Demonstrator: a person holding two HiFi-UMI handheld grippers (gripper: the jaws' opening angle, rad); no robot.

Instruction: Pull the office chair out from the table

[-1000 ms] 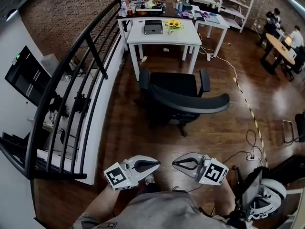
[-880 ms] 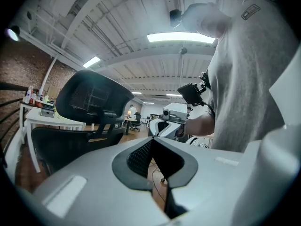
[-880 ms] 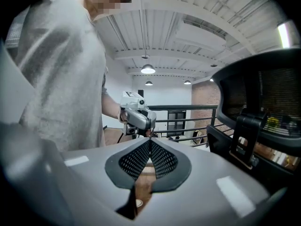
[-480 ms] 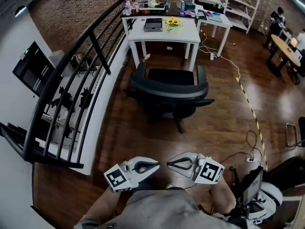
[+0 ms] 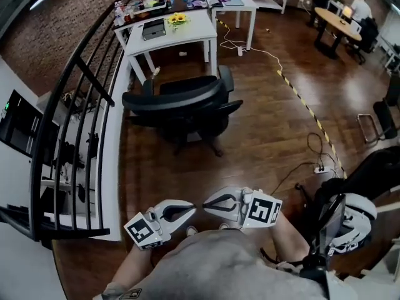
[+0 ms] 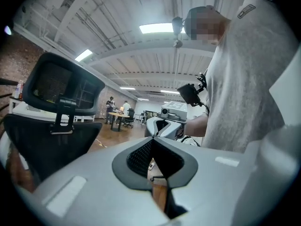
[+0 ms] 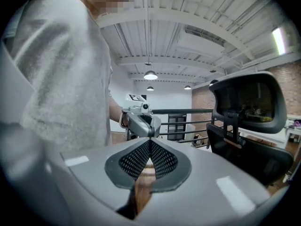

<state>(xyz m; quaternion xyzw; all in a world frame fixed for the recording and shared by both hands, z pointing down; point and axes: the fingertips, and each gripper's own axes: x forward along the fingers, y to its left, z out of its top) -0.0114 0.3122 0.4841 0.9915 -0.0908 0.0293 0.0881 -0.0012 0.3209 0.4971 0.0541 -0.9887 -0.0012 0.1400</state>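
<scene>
Black office chair (image 5: pixel 181 102) stands just in front of the white table (image 5: pixel 187 31), its seat clear of the tabletop, so the pull looks done, with little left; left gripper (image 5: pixel 192 209) and right gripper (image 5: pixel 206 204) hang tip to tip near the person, well apart from the chair, both pressed closed on nothing; no writing is legible, only square markers

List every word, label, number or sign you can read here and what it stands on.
None can be read.
Left gripper: square marker, a pattern without letters.
Right gripper: square marker, the same.
Bottles beyond the white table: labels too small.
Person's sleeve tag: blurred.
</scene>
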